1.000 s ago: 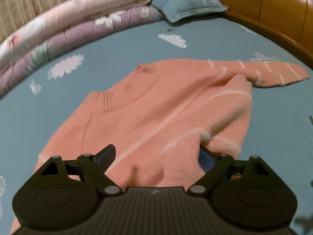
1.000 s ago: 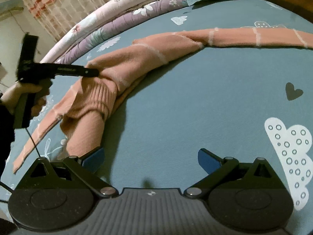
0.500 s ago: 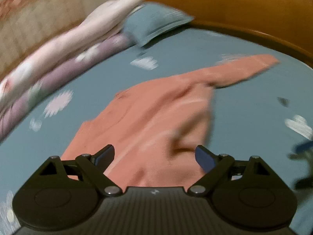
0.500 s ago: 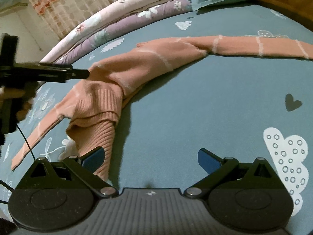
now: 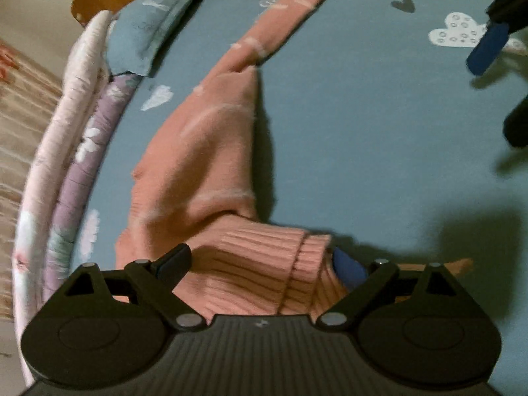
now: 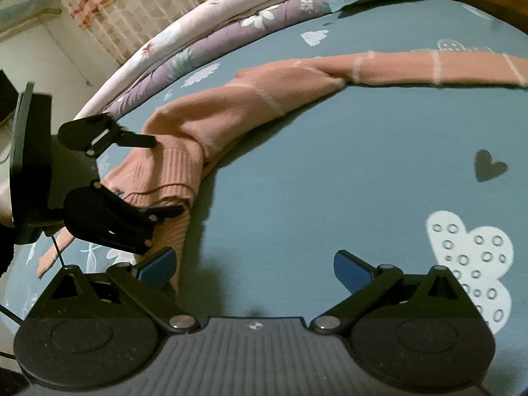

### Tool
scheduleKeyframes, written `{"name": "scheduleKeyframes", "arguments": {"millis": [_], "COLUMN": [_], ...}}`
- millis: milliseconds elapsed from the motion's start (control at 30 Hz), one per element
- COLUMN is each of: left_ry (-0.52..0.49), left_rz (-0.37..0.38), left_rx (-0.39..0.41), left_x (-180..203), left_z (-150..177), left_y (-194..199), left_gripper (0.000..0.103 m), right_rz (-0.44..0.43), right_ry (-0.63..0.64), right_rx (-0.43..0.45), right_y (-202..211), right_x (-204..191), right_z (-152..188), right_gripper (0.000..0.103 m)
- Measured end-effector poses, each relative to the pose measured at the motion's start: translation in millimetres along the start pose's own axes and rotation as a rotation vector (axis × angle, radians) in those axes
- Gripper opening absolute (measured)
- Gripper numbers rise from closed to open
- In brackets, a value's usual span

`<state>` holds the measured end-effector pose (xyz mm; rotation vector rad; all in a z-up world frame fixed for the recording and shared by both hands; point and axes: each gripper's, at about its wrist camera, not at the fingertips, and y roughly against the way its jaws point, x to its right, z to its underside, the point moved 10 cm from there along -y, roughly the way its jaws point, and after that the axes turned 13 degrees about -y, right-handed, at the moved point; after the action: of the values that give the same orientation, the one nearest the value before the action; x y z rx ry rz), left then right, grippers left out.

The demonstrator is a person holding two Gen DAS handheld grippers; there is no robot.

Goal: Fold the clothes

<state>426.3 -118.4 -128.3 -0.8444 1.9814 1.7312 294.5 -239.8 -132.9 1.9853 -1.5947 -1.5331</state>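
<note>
pink striped sweater (image 6: pixel 250 105), bunched, on bed

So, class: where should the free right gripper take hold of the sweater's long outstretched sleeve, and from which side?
Grip the sleeve near its far cuff end, coming down from above: it lies flat and straight on the bedsheet, so the open right gripper can pinch its edge.

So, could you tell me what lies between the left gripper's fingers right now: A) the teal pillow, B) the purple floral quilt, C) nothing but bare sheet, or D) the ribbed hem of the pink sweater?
D: in the left wrist view, the ribbed hem of the pink sweater is bunched between the open fingers of the left gripper, which are spread wide around it.
</note>
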Motion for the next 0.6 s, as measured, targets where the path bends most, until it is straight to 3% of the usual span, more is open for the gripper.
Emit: {"name": "scheduleKeyframes", "arguments": {"millis": [300,500,600], "left_ry": [0.078,0.155,0.202], "left_rz": [-0.049,-0.048,-0.020], "left_rx": [-0.012,-0.016,0.026], "left_x": [-30,-35,-31], "left_z": [1,27,29], "left_y": [10,4,13], "left_gripper": [0.093,0.093,0.093], "right_rz": [-0.035,-0.053,-0.030], "right_ry": [-0.006,0.126,0.268], "right_rx": [-0.023,-0.035,0.020], "right_y": [-3,-22,-36], "right_x": [6,-23,-45], "right_z": [5,7,-1], "right_gripper": [0.103,0.103,0.103]}}
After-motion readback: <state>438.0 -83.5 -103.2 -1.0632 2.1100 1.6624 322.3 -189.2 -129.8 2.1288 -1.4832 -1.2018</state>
